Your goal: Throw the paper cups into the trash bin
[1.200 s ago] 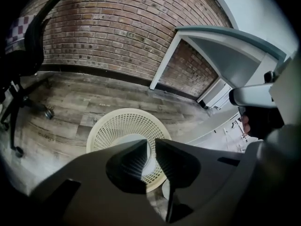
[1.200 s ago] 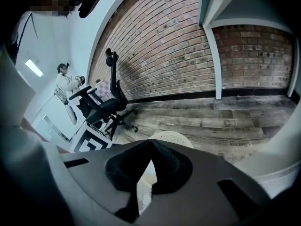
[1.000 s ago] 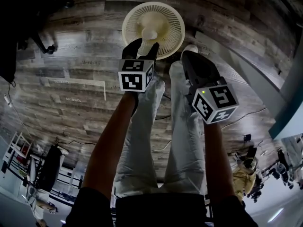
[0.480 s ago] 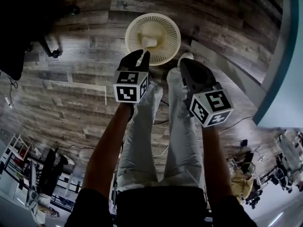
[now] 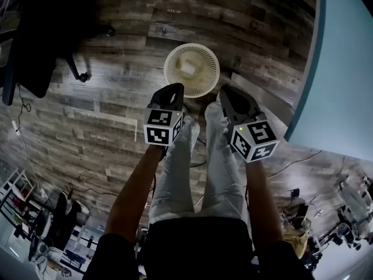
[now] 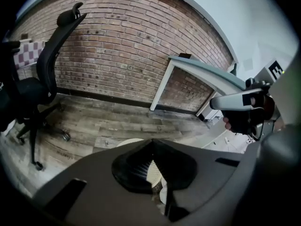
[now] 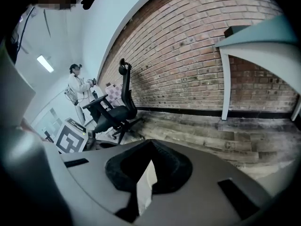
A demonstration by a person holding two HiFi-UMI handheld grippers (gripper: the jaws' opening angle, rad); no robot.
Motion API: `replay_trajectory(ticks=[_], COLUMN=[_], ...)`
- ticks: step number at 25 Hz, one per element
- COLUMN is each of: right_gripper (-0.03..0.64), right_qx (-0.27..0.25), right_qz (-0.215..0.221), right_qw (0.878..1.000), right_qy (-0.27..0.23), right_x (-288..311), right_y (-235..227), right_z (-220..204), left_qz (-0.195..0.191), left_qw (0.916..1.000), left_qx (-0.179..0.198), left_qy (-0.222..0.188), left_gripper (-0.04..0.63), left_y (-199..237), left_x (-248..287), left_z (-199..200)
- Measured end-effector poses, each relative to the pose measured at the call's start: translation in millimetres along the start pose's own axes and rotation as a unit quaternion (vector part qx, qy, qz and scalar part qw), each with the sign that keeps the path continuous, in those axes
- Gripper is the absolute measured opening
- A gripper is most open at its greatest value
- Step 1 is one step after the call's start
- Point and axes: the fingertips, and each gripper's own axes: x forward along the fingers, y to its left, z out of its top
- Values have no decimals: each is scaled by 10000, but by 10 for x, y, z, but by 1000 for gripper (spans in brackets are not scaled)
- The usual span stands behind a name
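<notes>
A round white mesh trash bin (image 5: 192, 46) stands on the wood floor ahead of the person's feet. One paper cup (image 5: 189, 67) lies inside it. My left gripper (image 5: 169, 90) hangs just short of the bin's near rim, its jaws shut with nothing between them. In the left gripper view the jaw tips of the left gripper (image 6: 151, 144) meet, and the bin's mesh (image 6: 153, 171) shows below them. My right gripper (image 5: 228, 92) is level with it on the right. The right gripper view shows the tips of the right gripper (image 7: 150, 143) together and empty.
A black office chair (image 5: 35, 45) stands at the far left. A pale table (image 5: 344, 69) fills the right side, its leg (image 6: 160, 91) in front of the brick wall. Cables run over the floor by the feet. A person (image 7: 77, 86) stands far off.
The paper cup left the left gripper and dropped into the bin. The left jaws closed afterwards. Both grippers now sit farther back from the bin.
</notes>
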Motion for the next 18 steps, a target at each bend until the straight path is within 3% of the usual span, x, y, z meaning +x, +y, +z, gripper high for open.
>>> replay_trajectory(ticks=[7,12,18], right_gripper=[3,3,3], right_qx=[-34,-226,-564], right_qz=[90,280,408], right_qw=[9999,9993,9969], right_qy=[-37,-108,-363], right_x=[-339,-470,-714], right_y=[208,468,825], right_z=[363,688,1199], left_qz=[-134,-210,-125], left_qw=[9997,9975,9948], left_qx=[7,-72,200], left_qy=[-227,-677,-992], left_gripper=[9,9,9], left_y=[-252,-468,-644], left_x=[-523,-1007,-1501], left_z=[445,791,1124])
